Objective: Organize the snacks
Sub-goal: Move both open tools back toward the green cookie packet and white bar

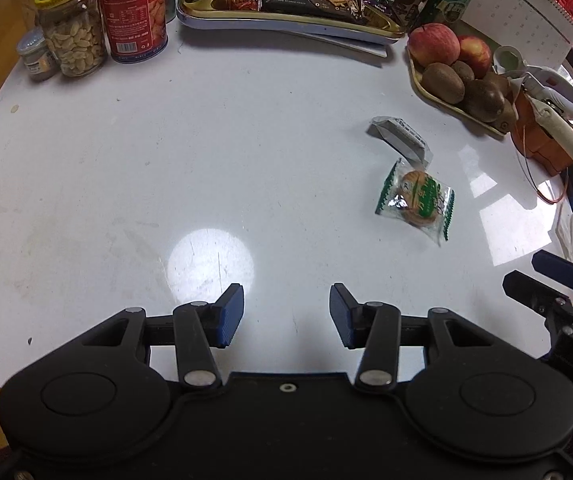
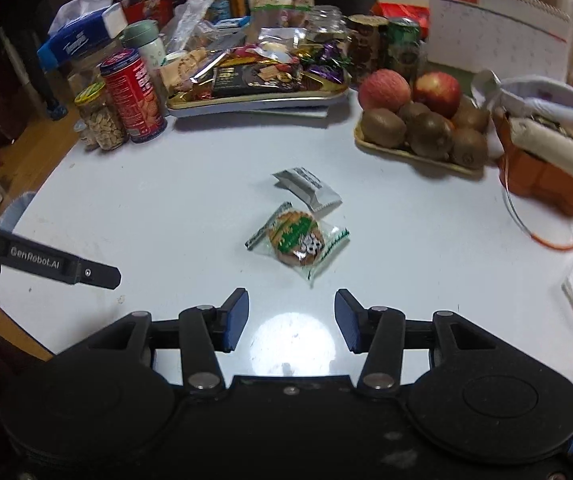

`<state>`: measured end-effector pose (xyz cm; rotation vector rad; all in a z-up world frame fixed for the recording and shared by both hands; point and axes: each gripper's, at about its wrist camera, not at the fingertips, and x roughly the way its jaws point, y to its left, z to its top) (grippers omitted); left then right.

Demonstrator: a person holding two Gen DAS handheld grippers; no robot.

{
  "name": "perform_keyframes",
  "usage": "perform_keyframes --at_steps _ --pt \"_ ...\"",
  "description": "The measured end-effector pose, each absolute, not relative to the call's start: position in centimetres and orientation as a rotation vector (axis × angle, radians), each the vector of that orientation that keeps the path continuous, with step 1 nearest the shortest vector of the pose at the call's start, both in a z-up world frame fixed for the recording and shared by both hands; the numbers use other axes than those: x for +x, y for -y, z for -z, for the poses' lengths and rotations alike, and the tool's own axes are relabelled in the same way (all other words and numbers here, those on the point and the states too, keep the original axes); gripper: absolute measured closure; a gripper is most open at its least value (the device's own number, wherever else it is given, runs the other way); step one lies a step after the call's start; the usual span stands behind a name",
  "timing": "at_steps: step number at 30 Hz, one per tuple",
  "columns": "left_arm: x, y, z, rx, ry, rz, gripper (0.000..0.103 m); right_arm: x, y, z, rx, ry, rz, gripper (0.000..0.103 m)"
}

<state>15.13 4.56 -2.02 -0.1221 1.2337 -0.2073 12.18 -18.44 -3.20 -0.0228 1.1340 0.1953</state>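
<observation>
A clear-and-green wrapped biscuit (image 1: 416, 200) lies on the white table (image 1: 166, 140), with a silver-white snack packet (image 1: 400, 138) just behind it. Both also show in the right wrist view: the biscuit (image 2: 298, 242) and the packet (image 2: 308, 188). A gold tray (image 2: 254, 100) piled with snacks stands at the back; it also shows in the left wrist view (image 1: 286, 22). My left gripper (image 1: 286, 316) is open and empty, low over the table, left of the two snacks. My right gripper (image 2: 290, 320) is open and empty, just in front of the biscuit.
A peanut jar (image 1: 72, 28), a red can (image 1: 134, 8) and a small jar (image 1: 36, 54) stand at the back left. A tray of apples and kiwis (image 2: 418, 128) sits at the back right, beside an orange holder (image 2: 542, 172) and a calendar (image 2: 494, 28).
</observation>
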Motion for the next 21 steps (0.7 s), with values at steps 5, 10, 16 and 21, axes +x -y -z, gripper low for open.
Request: perform_keyframes --at_steps 5,10,16,21 --pt "17.1 -5.3 3.5 -0.173 -1.251 0.191 0.049 14.6 17.6 5.7 -0.216 -1.089 -0.352 0.052" --pt "18.5 -5.8 4.7 -0.241 -1.295 0.177 0.049 17.0 17.1 8.2 -0.309 -1.124 -0.472 0.052" --pt "19.5 -6.0 5.1 -0.314 -1.328 0.17 0.049 19.1 17.0 9.7 -0.376 -1.14 -0.542 0.052" --pt "19.8 -6.1 5.7 -0.347 -1.356 0.154 0.049 21.2 17.6 11.0 -0.313 -1.204 -0.568 0.052"
